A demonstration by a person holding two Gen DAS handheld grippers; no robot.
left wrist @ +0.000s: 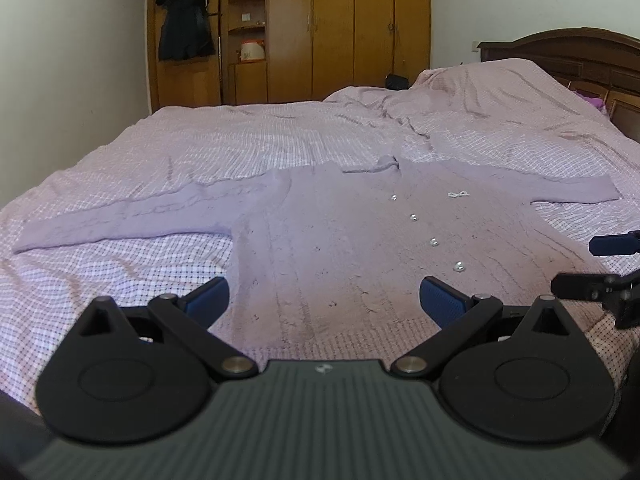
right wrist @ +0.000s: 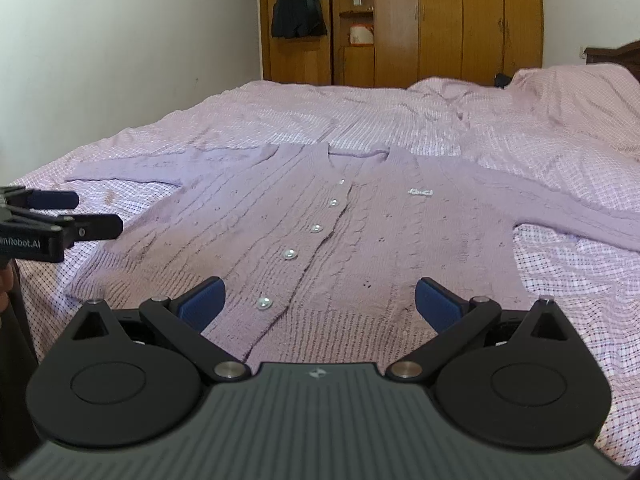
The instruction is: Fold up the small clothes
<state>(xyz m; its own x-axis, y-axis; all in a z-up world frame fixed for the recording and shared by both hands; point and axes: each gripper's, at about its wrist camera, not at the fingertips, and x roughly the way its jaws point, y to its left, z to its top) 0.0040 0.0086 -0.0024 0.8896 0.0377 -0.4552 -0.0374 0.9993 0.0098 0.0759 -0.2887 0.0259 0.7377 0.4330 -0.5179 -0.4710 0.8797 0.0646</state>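
Observation:
A small lilac knitted cardigan (left wrist: 340, 236) lies flat on the bed, front up, buttoned, sleeves spread out to both sides. It also shows in the right wrist view (right wrist: 360, 224). My left gripper (left wrist: 324, 300) is open and empty, hovering above the cardigan's bottom hem at its left half. My right gripper (right wrist: 318, 300) is open and empty above the hem at the right half, near the lowest button (right wrist: 264, 303). Each gripper shows at the edge of the other's view: the right one (left wrist: 600, 268), the left one (right wrist: 68, 216).
The bed is covered by a pink checked sheet (left wrist: 120, 272), rumpled toward the wooden headboard (left wrist: 560, 56) at the right. A wooden wardrobe (left wrist: 340, 28) with a dark coat (left wrist: 184, 24) hanging on it stands behind the bed.

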